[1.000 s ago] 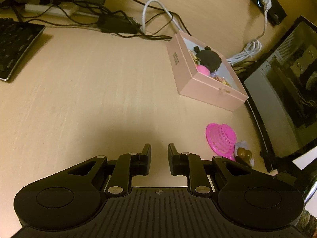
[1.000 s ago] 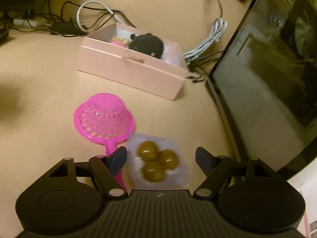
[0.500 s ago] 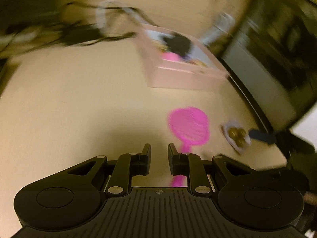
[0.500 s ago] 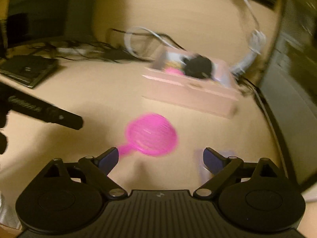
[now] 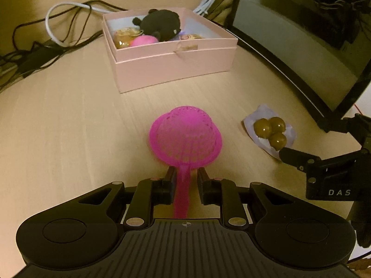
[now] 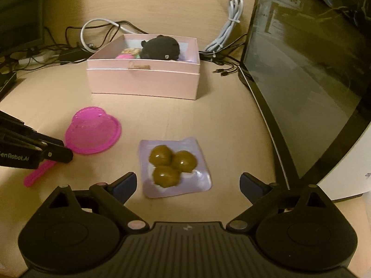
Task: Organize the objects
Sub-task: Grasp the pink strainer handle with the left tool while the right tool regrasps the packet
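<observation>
A pink toy strainer (image 5: 185,136) lies dome-up on the wooden desk; it also shows in the right wrist view (image 6: 92,133). My left gripper (image 5: 184,180) is open narrowly, its jaws on either side of the strainer's handle, not closed on it. A clear packet with three brown balls (image 6: 172,164) lies just ahead of my right gripper (image 6: 187,181), which is wide open and empty; the packet also shows in the left wrist view (image 5: 270,131). A pink open box (image 5: 171,62) behind holds a black plush (image 5: 162,24), a pink ball and wrapped items.
A dark curved monitor (image 6: 313,69) stands along the right side. Cables (image 5: 58,30) lie behind and left of the box (image 6: 143,78). A white cable bundle (image 6: 228,27) lies by the monitor.
My left gripper swung right from the bare desk to the strainer and now straddles its handle. My right gripper swung away and came back to the ball packet, still open.
</observation>
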Available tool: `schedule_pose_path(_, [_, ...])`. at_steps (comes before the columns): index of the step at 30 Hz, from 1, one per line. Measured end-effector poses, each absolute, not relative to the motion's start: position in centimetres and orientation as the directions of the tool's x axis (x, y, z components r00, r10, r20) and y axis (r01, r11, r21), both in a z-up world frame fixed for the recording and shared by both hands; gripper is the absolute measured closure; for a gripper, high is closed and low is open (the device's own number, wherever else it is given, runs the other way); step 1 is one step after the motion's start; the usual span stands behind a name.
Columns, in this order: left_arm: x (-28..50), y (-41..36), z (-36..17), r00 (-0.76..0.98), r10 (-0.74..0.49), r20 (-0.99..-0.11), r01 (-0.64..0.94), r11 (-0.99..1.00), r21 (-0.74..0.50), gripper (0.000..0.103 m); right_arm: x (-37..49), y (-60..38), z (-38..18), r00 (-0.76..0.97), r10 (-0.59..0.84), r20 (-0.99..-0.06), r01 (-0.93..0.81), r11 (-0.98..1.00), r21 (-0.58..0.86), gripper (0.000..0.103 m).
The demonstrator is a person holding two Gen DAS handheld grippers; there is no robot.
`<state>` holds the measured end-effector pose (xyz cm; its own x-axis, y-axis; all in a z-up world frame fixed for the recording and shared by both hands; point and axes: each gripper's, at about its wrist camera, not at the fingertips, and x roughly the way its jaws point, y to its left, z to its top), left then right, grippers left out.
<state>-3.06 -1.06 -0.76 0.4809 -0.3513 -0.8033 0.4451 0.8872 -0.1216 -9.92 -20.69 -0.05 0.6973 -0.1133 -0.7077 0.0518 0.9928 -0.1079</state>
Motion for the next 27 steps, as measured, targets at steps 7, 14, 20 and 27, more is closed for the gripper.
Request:
schedule_pose_path(7, [-3.2,-0.9,-1.2,0.507,-0.391,-0.768,0.448,0.881,-0.153,0.081,-8.3,-21.4,-0.7,0.685,-0.047,-0.727,0.000,0.998,-0.065,0.003])
schedule_pose_path(14, [-3.7,-1.1,-1.2,0.518,-0.367,-0.773,0.476,0.874,-0.096,0.087,-5.5,-21.5,-2.2,0.658,0.014,-0.753,-0.031,0.999,-0.009,0.002])
schedule_pose_path(20, [-3.2,-0.6,-0.8,0.492,-0.379,-0.784,0.452,0.881,-0.142,0.088,-5.4,-21.2,-0.6,0.651,0.035,-0.758,-0.057,0.998,-0.003,0.032])
schedule_pose_path(27, [-3.1,0.4,3.3,0.508,-0.440,-0.741,0.470,0.862,-0.189,0.088,-6.6,-21.8,1.5,0.654,0.046,-0.755,-0.044,0.999,0.023,0.070])
